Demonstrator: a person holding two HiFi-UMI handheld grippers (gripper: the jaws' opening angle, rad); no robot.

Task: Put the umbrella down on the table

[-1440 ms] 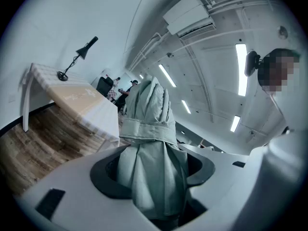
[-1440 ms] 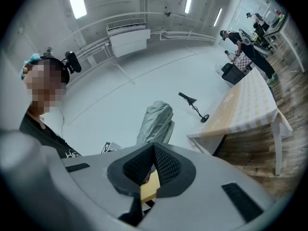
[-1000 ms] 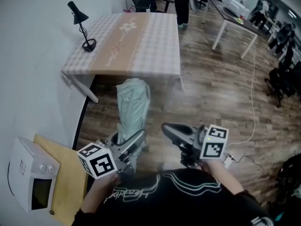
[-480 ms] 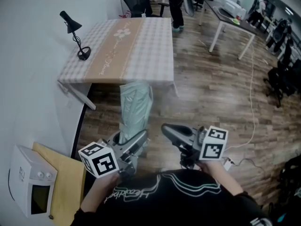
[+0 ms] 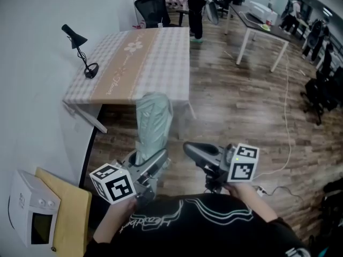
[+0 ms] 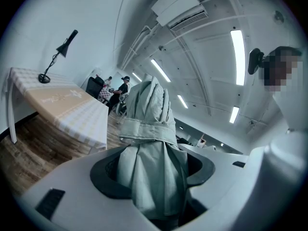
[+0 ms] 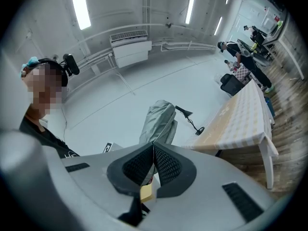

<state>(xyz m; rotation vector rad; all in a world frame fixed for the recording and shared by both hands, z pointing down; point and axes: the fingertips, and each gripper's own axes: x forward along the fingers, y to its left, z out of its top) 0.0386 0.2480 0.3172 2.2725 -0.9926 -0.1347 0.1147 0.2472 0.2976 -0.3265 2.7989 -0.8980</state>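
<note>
Far to the left of the left fingers (image 6: pixel 103 173), and nearer the person than they are, a white box-shaped microwave oven (image 5: pixel 29 218) sits beside a pale yellow wooden board (image 5: pixel 72 213). Ahead of those fingers and to their left, a black metal desk lamp (image 5: pixel 79 48) stands on the rectangular table with the beige-and-white checked cloth (image 5: pixel 161 58).

The left gripper (image 5: pixel 151 164) has its two dark pads pressed on the lower end of the folded pale green fabric umbrella (image 5: pixel 154 119). A band of the same cloth wraps the umbrella just above the pads. The umbrella rises from the fingers toward the near edge of the table. It is held in the air over the wooden floor (image 5: pixel 241 106) and is not lying on the cloth.

Just to the right, apart from the umbrella, the right gripper (image 5: pixel 194 149) has its ribbed fingers (image 7: pixel 137 167) closed against each other with nothing between them. Well beyond them to the right stands a white-legged desk (image 5: pixel 262 23), and a person in dark clothes (image 5: pixel 194 7) stands past the far end of the checked table.
</note>
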